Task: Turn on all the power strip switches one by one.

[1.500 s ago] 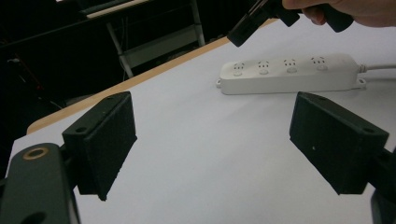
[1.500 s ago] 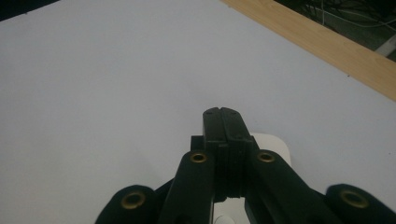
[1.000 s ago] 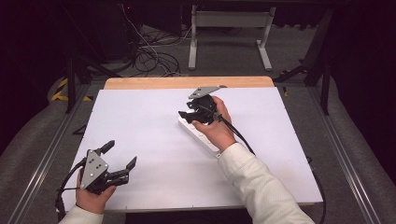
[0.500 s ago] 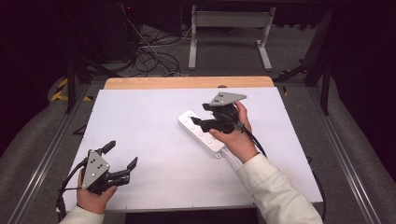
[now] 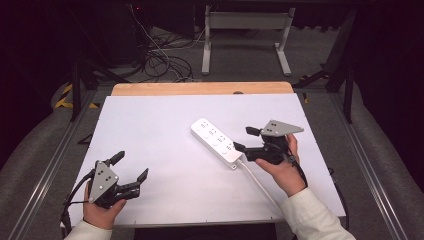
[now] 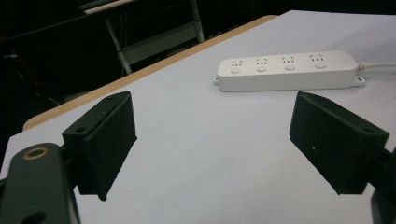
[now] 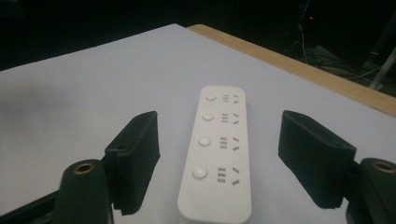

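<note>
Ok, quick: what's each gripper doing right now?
Left gripper: open, holding nothing.
Right gripper: jaws just opened, open at the end of the power strip, pads off it.

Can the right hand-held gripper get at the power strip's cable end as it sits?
Probably yes: the right hand-held gripper has open jaws either side of the power strip, nothing between.

white table (bearing power strip)
</note>
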`<action>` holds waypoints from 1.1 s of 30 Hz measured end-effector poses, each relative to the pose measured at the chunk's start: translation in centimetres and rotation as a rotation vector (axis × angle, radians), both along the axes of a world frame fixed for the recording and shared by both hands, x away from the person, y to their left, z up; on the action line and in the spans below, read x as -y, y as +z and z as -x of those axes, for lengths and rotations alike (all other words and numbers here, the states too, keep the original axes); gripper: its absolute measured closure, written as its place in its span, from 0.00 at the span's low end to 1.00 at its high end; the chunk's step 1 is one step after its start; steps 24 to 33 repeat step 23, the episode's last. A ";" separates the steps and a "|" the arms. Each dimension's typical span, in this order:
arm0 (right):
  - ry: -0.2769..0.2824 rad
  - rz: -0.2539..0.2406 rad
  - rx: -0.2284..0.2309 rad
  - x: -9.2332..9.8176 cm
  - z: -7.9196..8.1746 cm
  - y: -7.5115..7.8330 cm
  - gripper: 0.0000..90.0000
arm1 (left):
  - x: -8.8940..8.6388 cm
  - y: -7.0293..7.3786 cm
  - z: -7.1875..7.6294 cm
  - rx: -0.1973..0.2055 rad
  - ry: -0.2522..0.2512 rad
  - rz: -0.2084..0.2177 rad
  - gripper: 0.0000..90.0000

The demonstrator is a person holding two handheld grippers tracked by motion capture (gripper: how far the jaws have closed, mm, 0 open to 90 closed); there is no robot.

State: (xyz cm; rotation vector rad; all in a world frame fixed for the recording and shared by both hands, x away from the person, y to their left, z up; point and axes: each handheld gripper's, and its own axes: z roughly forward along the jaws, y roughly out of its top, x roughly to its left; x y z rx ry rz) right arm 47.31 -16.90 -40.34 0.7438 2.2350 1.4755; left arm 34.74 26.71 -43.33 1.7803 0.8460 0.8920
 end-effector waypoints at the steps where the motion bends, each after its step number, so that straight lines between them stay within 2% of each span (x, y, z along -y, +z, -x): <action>1: -0.002 -0.004 -0.005 0.6 0.3 -0.4 0.32 | 0.0 0.0 0.0 -0.001 -0.002 -0.006 0.17; 6: -0.006 -0.011 -0.003 3.2 1.7 -2.1 0.28 | 0.2 -0.1 -0.1 -0.011 -0.010 -0.003 0.16; 10: -0.011 -0.042 -0.014 5.1 2.8 -3.3 0.24 | 0.2 -0.1 -0.1 -0.021 -0.017 0.000 0.16; 14: -0.024 -0.018 -0.032 6.3 3.6 -4.2 0.21 | 0.1 -0.3 -0.3 -0.054 -0.028 0.017 0.14; 16: -0.040 -0.005 -0.045 6.8 4.0 -4.7 0.20 | 0.0 -0.3 -0.3 -0.055 -0.028 0.024 0.13; 19: -0.055 0.018 -0.049 7.2 4.4 -5.2 0.19 | 0.0 -0.3 -0.3 -0.050 -0.028 0.029 0.13; 23: -0.052 -0.001 -0.049 7.6 4.5 -5.6 0.18 | 0.2 -0.5 -0.2 -0.035 -0.028 -0.005 0.13; 33: -0.052 -0.001 -0.049 7.6 4.5 -5.6 0.18 | 0.2 -0.5 -0.2 -0.035 -0.028 -0.005 0.13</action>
